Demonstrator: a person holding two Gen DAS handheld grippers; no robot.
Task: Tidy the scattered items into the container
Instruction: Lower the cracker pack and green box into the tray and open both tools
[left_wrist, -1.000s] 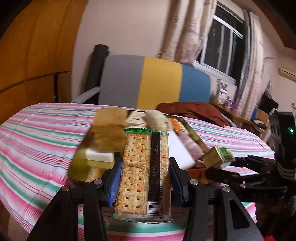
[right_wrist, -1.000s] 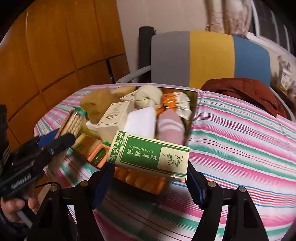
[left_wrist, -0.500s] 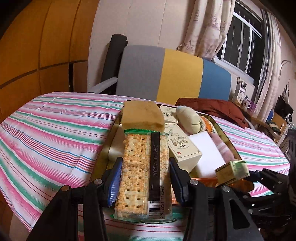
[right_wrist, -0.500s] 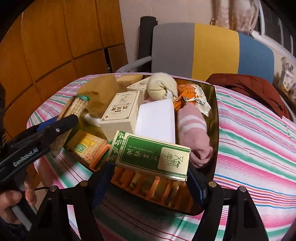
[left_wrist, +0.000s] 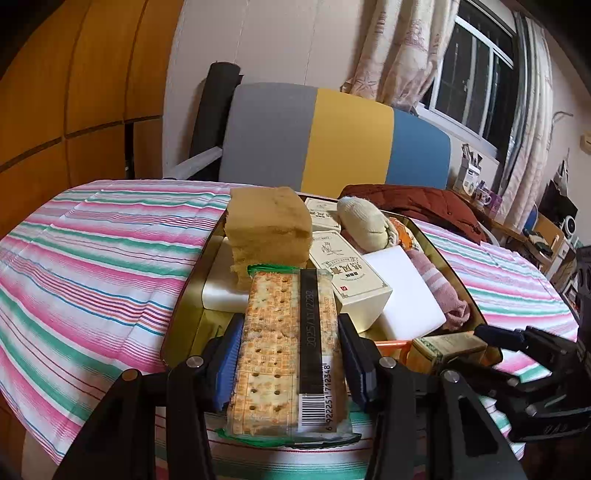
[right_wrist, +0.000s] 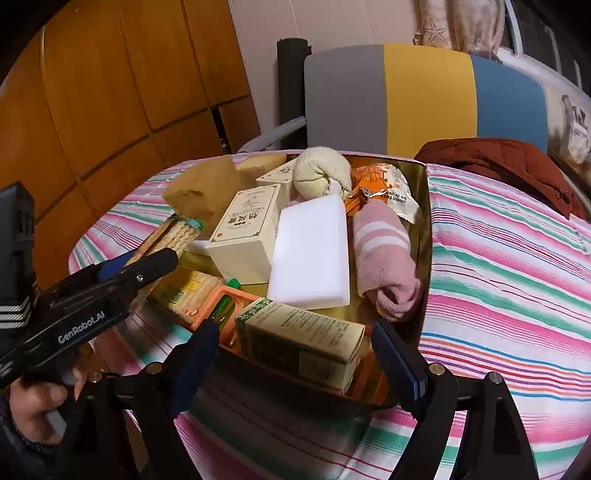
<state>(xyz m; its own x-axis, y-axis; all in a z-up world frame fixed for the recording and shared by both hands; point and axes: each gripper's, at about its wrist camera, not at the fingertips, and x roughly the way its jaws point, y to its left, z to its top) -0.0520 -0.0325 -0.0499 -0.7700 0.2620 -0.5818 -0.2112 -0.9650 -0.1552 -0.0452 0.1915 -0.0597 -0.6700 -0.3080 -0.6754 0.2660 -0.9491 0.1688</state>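
Note:
A gold tray (right_wrist: 424, 236) on the striped table holds a sponge, boxes, a white block, socks and snack packs. My left gripper (left_wrist: 290, 336) is shut on a cracker pack (left_wrist: 288, 343) held over the tray's near left corner; it shows in the right wrist view (right_wrist: 173, 236). My right gripper (right_wrist: 291, 350) is open, its fingers wide on either side of a green tea box (right_wrist: 303, 343) that lies tilted on an orange basket (right_wrist: 221, 299) at the tray's near edge. The box also shows in the left wrist view (left_wrist: 448, 345).
A grey, yellow and blue chair (left_wrist: 332, 136) stands behind the table, with a red-brown jacket (right_wrist: 509, 166) by it. Wooden panels (right_wrist: 110, 92) are on the left. The striped tablecloth (right_wrist: 509, 280) spreads to the right of the tray.
My right gripper has opened and the green tea box has dropped from it onto the orange basket in the tray. My left gripper has moved closer over the tray with the cracker pack.

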